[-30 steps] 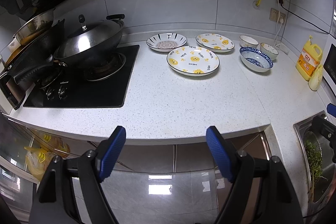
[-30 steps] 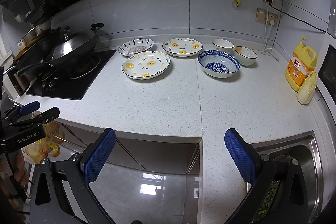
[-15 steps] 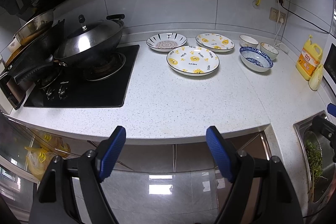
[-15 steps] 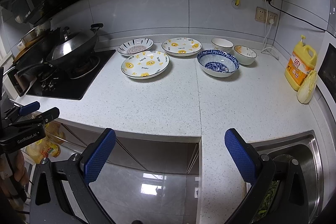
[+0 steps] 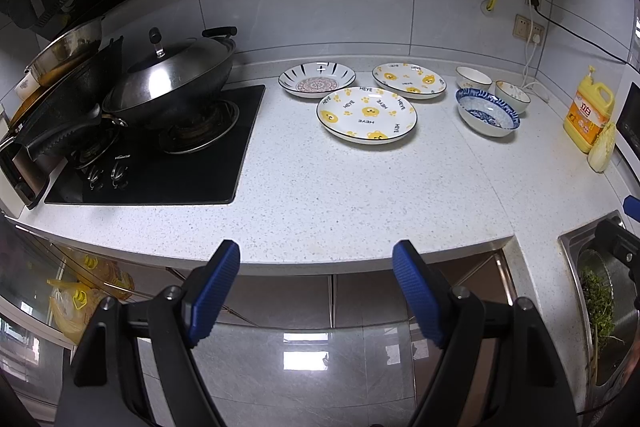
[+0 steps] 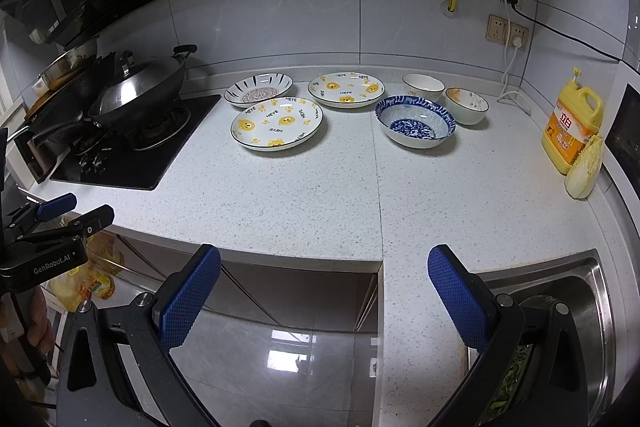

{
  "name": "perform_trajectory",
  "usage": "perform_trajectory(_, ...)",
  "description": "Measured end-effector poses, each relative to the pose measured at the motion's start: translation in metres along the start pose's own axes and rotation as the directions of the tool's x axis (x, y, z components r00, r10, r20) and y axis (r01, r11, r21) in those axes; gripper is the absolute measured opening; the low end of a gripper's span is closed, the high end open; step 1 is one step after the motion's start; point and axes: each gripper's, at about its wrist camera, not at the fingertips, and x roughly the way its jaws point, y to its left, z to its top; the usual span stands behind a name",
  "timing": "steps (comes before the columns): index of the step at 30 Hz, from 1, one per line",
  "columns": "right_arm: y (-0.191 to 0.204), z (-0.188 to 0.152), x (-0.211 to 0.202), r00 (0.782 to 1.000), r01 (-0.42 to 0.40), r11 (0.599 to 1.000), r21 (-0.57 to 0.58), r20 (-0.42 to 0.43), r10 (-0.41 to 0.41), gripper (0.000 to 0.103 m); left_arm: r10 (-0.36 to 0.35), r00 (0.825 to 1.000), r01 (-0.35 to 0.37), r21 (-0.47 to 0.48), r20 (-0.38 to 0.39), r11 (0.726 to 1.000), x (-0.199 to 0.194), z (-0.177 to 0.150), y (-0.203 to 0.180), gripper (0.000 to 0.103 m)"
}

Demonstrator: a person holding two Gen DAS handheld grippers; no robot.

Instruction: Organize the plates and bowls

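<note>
Plates and bowls sit on the white speckled counter (image 5: 340, 195) in the upper middle. Left gripper (image 5: 316, 291) and right gripper (image 6: 324, 295) gape wide, holding nothing.

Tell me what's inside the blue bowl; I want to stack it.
The blue bowl looks empty: only its blue pattern shows on the bottom. Its near inner wall is hidden by the rim.

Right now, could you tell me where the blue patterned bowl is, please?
In the right wrist view the blue patterned bowl stands on the counter right of centre, in front of two small white bowls and right of the bear-print plates.
</note>
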Motion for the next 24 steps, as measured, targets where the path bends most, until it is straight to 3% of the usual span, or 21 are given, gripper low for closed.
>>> perform_trajectory(12,-0.002,0.005,0.004,1.000,-0.022,1.000,-0.021,0.003,0.022,0.102,0.016,1.000,-0.016,-0.007,-0.001,1.000,0.002,0.005,-0.004,0.078)
perform_trajectory(24,0.001,0.027,0.025,0.994,-0.106,0.991,-0.078,0.024,0.108,0.102,0.051,0.998,-0.052,-0.050,-0.025,0.997,0.020,0.024,-0.008,0.078)
